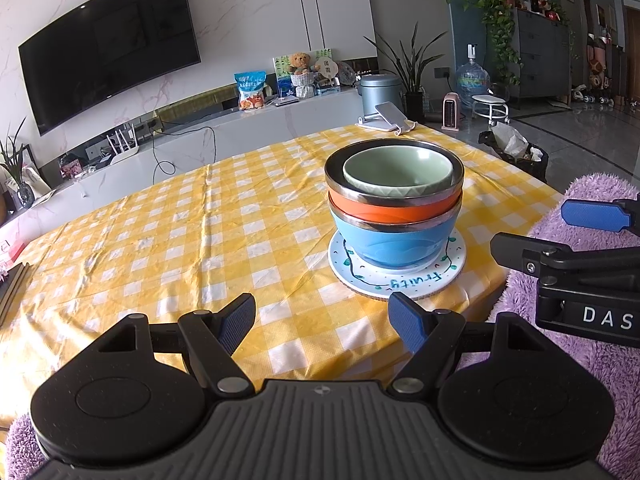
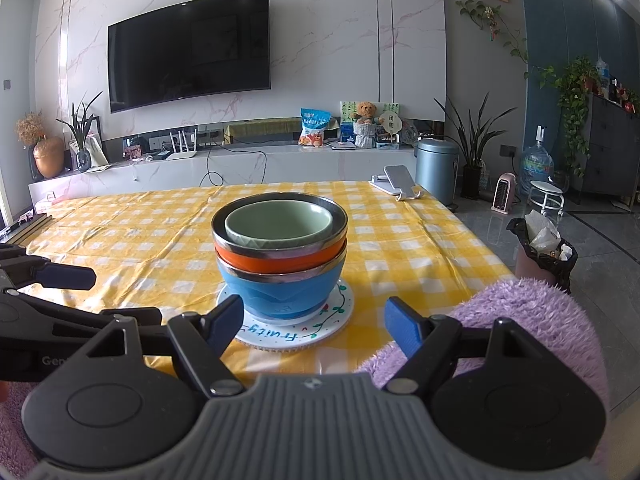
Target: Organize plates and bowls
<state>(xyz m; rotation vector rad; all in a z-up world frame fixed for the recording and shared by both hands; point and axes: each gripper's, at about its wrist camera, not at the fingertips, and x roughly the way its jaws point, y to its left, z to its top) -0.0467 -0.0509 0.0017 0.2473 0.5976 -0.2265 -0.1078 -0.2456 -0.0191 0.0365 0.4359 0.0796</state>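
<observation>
A green bowl (image 1: pixel 396 170) sits nested in an orange bowl (image 1: pixel 394 210), which sits in a blue bowl (image 1: pixel 394 240). The stack stands on a white plate (image 1: pixel 400 280) lettered "Fruity", on the yellow checked tablecloth (image 1: pixel 180 232). My left gripper (image 1: pixel 322 322) is open and empty, low at the near table edge, left of the stack. My right gripper (image 2: pixel 314 322) is open and empty, just in front of the plate (image 2: pixel 280 334). The stack shows in the right wrist view too: green bowl (image 2: pixel 278 226), orange bowl (image 2: pixel 280 262), blue bowl (image 2: pixel 280 292).
A phone on a white stand (image 2: pixel 396 182) is at the far right corner of the table. A purple fuzzy seat cover (image 2: pixel 532 320) lies at the near right. A bin with a black bag (image 2: pixel 544 248) stands on the floor to the right.
</observation>
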